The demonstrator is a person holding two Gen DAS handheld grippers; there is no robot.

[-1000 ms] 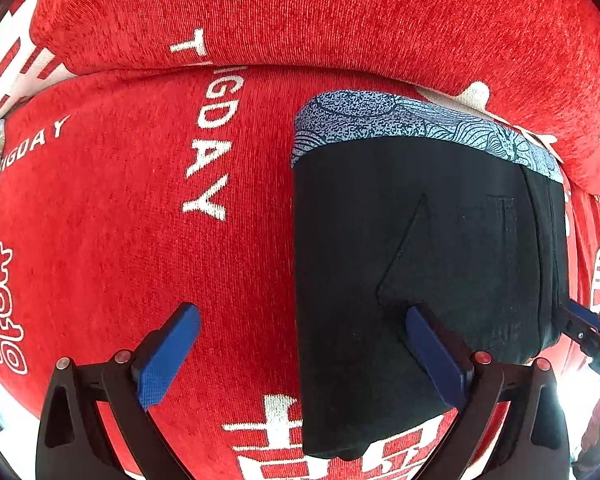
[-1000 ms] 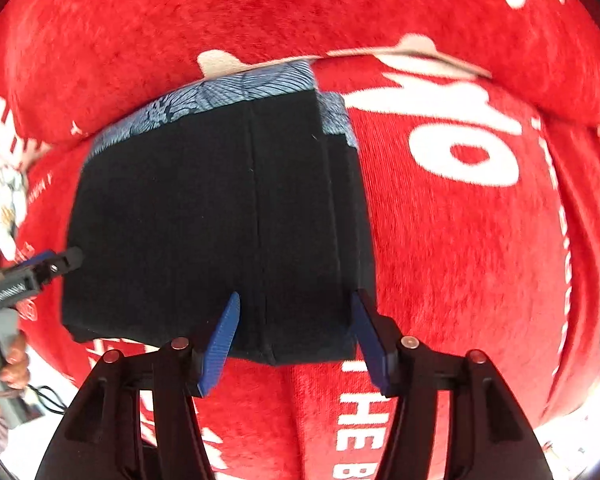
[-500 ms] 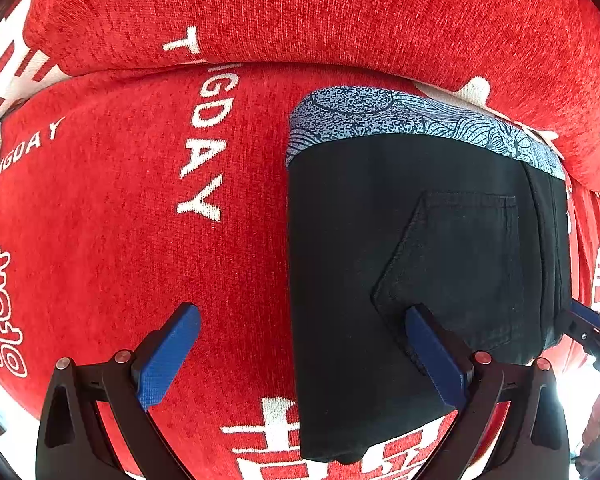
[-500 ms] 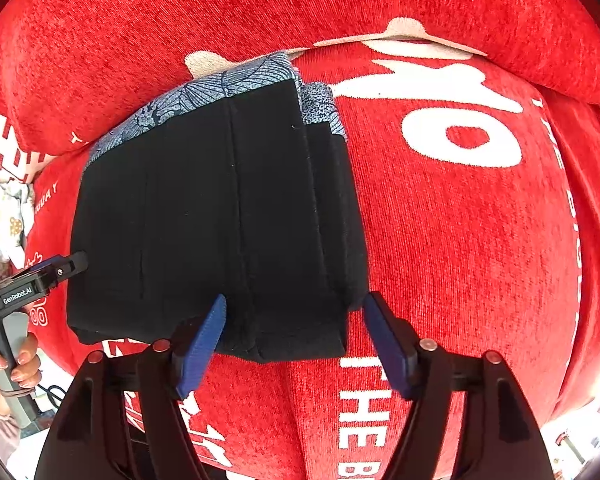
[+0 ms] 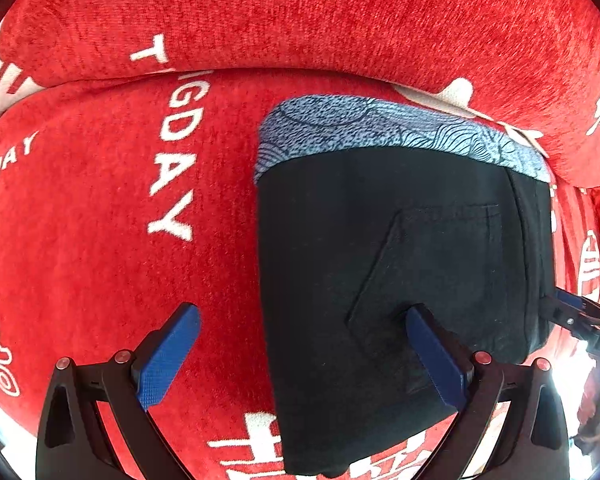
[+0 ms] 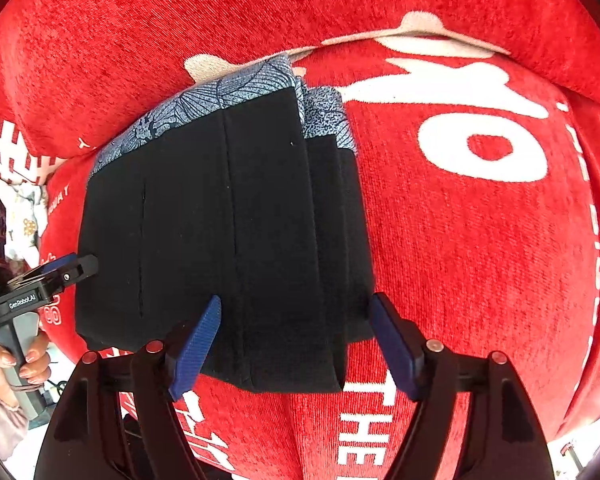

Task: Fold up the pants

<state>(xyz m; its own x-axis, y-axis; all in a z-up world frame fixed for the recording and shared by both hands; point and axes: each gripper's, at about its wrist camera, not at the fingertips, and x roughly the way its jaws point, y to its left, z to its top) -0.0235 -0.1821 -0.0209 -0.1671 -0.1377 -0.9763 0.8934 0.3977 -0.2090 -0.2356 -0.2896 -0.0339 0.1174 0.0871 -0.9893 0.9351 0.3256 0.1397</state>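
The black pants (image 5: 400,264) lie folded in a thick rectangle on the red sofa seat, back pocket up; they also show in the right wrist view (image 6: 220,232). They rest on a folded blue patterned cloth (image 5: 380,128) whose far edge sticks out. My left gripper (image 5: 304,352) is open and empty, one finger over the pants' near left part. My right gripper (image 6: 296,340) is open and empty, astride the pants' near right corner. The left gripper's tip (image 6: 68,268) touches the pants' left edge in the right wrist view.
The red sofa seat cushion (image 5: 100,240) with white lettering spreads to the left of the pants, and to their right in the right wrist view (image 6: 480,240). The red backrest (image 5: 300,12) rises just behind the stack. The seat's front edge is near.
My right gripper has opened wider and drawn back a little from the pants. My left gripper has stayed open and shifted only slightly. The pants have not moved.
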